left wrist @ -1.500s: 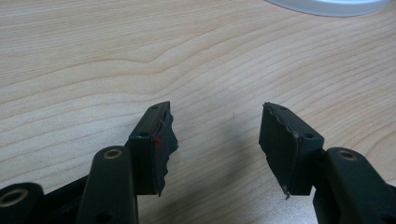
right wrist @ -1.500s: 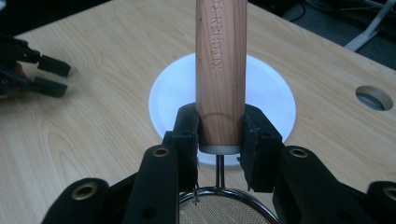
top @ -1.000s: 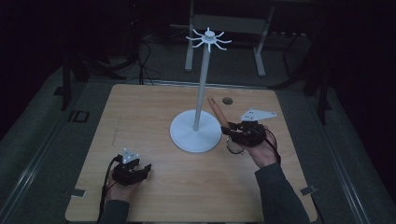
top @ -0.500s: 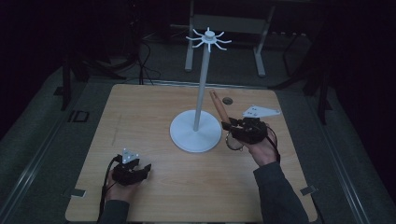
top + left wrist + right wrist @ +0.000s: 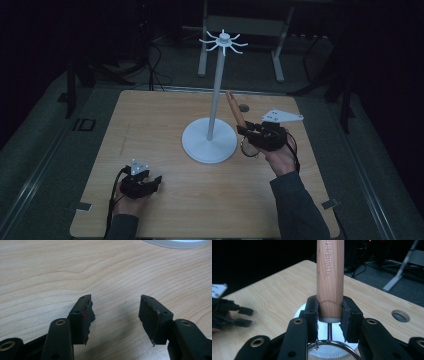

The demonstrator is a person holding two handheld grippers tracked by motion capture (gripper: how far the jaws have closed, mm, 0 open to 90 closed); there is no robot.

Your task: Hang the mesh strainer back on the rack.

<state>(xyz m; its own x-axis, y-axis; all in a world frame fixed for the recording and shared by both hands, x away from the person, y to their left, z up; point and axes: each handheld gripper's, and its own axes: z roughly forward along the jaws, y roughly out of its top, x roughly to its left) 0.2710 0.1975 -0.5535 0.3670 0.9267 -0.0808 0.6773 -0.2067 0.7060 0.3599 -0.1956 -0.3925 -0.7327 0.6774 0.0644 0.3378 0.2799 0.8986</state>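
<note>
We see a pale wooden strainer handle [image 5: 330, 277] with fine grain and stamped lettering, silver wire mesh [image 5: 329, 353], a white metal hook stand [image 5: 209, 141], matte black gripper jaws, and a light wood-grain table [image 5: 75, 267].

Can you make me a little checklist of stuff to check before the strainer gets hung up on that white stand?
1. Right gripper jaws clamped on the strainer's wooden handle: ok.
2. Mesh bowl hangs free below the jaws: ok.
3. Stand upright on its round base, hooks bare: ok.
4. Handle has a loop for a hook: cannot tell.
5. Left gripper open, low over the table, away from the stand: ok.
</note>
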